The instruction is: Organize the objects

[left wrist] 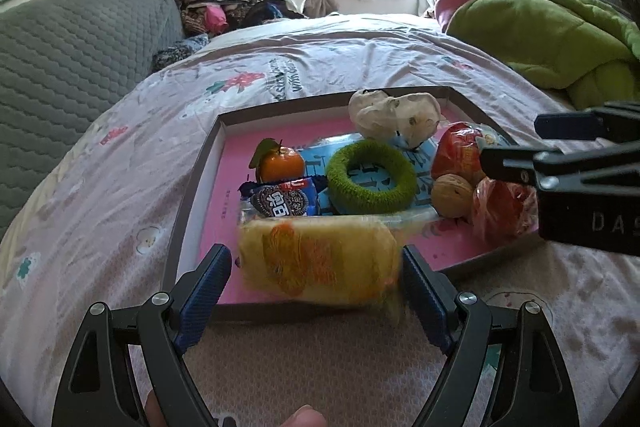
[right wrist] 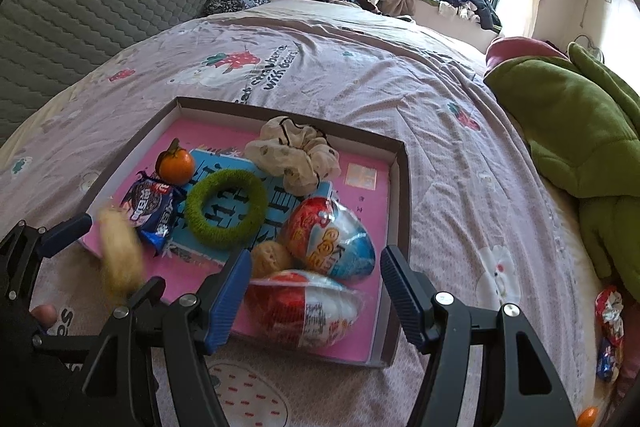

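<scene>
Left wrist: left gripper point(left wrist: 316, 279) jaws wide, blurred yellow pkt point(left wrist: 320, 259) loose between pads, not clamped. Looks soft, light; grab mid-body. Right gripper point(right wrist: 316, 291) open, empty.

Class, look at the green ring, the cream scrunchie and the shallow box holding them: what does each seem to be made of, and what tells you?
Green ring: fuzzy terry-like fabric or yarn, matte, nubbly surface. Cream scrunchie: thin gathered cloth, soft folds, small dark print. Shallow box: probably cardboard, with thin stiff brown walls, pale inside.
</scene>
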The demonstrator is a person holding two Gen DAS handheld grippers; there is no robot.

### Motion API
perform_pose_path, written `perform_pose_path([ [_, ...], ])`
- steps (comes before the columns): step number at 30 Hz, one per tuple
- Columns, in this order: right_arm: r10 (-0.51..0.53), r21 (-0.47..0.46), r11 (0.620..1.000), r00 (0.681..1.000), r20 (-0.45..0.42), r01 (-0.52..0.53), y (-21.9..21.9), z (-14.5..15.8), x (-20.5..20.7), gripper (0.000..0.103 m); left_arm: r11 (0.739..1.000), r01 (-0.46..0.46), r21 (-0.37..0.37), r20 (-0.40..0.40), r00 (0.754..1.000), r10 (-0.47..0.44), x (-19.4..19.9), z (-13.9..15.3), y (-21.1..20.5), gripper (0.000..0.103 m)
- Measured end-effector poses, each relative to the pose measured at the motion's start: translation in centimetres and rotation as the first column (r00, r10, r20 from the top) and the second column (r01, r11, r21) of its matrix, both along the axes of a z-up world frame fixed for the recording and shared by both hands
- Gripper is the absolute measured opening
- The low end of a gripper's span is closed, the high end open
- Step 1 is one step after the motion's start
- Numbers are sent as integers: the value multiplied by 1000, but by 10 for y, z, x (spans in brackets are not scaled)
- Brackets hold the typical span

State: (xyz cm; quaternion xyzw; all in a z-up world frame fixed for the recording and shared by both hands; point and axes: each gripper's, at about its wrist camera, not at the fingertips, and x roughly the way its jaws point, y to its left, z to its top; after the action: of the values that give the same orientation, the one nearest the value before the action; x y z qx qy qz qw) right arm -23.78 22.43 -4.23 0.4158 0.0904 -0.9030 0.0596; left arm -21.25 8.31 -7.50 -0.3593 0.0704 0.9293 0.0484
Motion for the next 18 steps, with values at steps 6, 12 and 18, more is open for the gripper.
perform_pose_path([
  [6,-9,-10,1000,1000,9,9,2,-1,11,66,1000,5,-2,5,1000,-5,10,1,1,86],
  [12,-12,-14,1000,1000,2,12,3,5,21,66,1000,5,9,-7,1000,-5,23,8,-3,86],
  [18,-13,-16,1000,1000,-13,13,1,16,34,66,1000,0,12,-18,1000,0,34,16,-5,86],
])
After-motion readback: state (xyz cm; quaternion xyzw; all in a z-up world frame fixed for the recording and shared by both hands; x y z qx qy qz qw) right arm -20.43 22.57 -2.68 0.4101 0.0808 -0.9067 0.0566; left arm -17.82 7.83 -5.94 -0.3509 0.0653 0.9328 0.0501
